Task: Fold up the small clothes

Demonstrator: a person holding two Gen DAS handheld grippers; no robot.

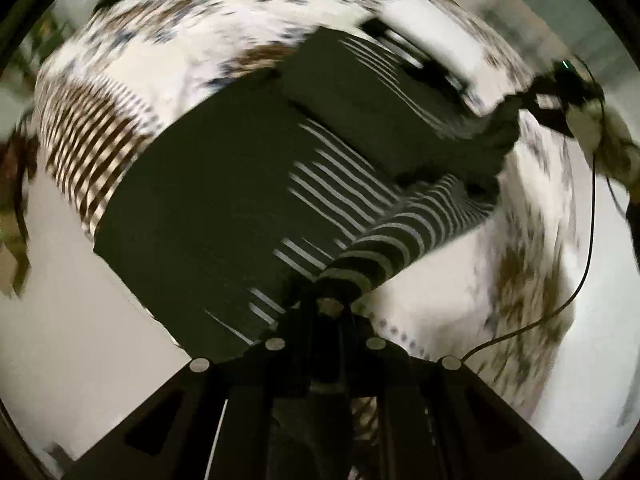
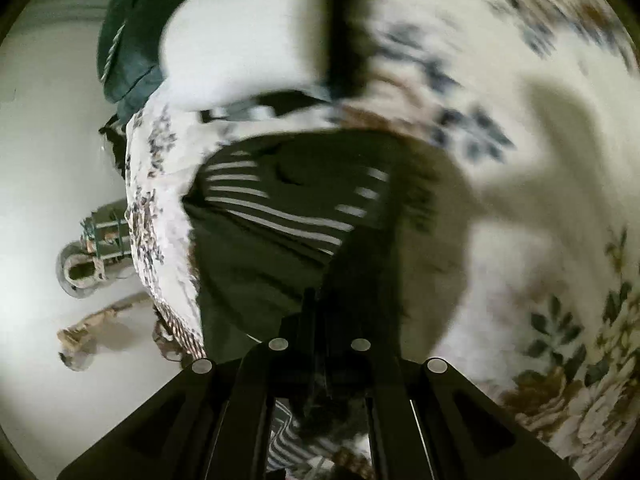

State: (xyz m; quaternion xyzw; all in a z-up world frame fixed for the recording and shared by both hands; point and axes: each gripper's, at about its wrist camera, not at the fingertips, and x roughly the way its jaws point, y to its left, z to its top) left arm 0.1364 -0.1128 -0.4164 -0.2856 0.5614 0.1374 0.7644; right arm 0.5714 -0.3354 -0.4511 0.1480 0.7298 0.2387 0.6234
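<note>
You are working in a home bedroom. Evidence: a bed covered with a floral bedspread [image 2: 520,128] in brown and blue-grey print, a dark green pillow [image 2: 128,40] at its far end, a pale floor [image 2: 36,184] beside it, and a sandal [image 2: 80,268] lying on that floor near the bed edge
</note>
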